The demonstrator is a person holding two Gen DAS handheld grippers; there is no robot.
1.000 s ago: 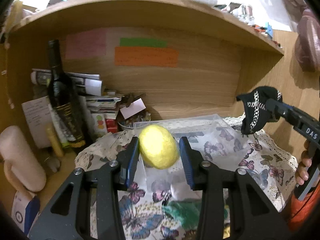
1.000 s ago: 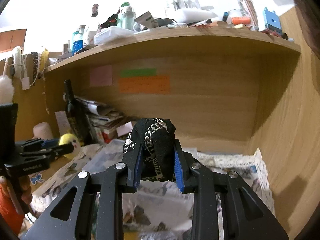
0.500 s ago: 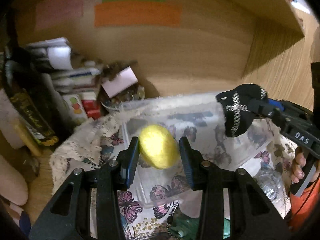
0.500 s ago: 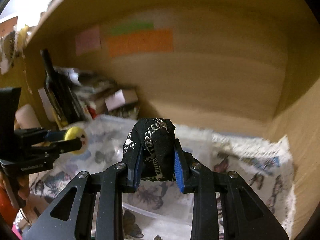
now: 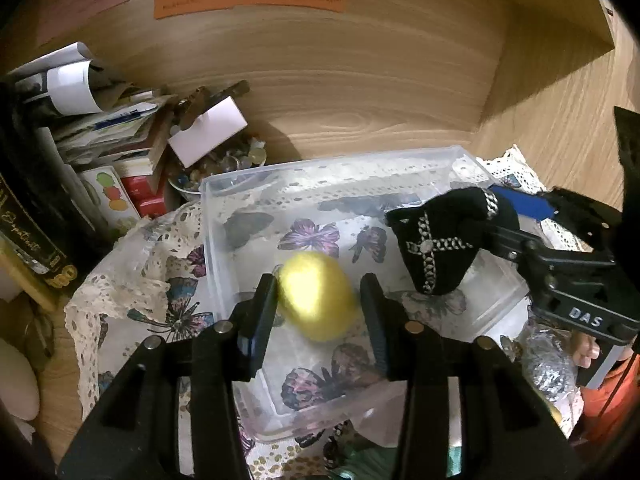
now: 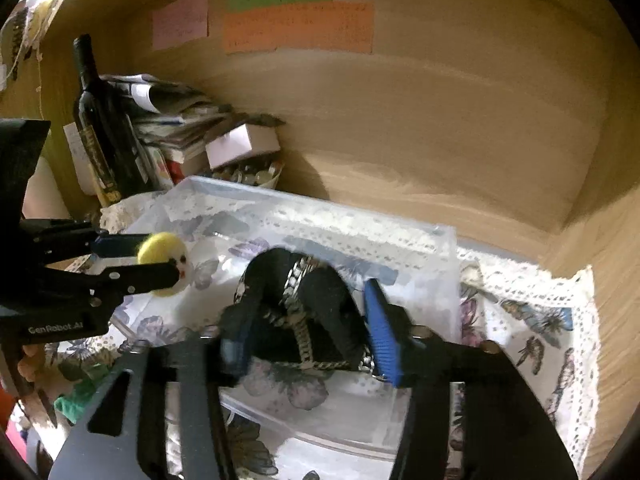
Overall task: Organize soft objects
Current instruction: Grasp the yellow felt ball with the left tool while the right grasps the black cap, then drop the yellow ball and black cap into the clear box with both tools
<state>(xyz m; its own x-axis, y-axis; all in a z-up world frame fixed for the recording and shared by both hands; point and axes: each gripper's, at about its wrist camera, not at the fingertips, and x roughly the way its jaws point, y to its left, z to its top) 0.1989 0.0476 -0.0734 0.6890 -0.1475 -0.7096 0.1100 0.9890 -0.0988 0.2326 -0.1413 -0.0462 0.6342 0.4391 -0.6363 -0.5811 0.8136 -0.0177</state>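
Ball: yellow, fuzzy, felt-like, matt. Pouch: black knit cloth with shiny metal chain trim. Bin: clear plastic, smooth, slightly cloudy. Cloth: white fabric, butterfly print, lace edge. Shelf wall: wood-grain, satin. Bottle: dark glossy glass. Notes: matt paper. Hand-held gripper bodies: matt black plastic, blue ribbed pads.

My left gripper: black frame, silver screws, blue pads inside the jaws, white "GenRobot.AI" lettering on its side. My right gripper: same black build, ribbed blue pads, "DAS" in white; bare fingers and an orange sleeve behind.
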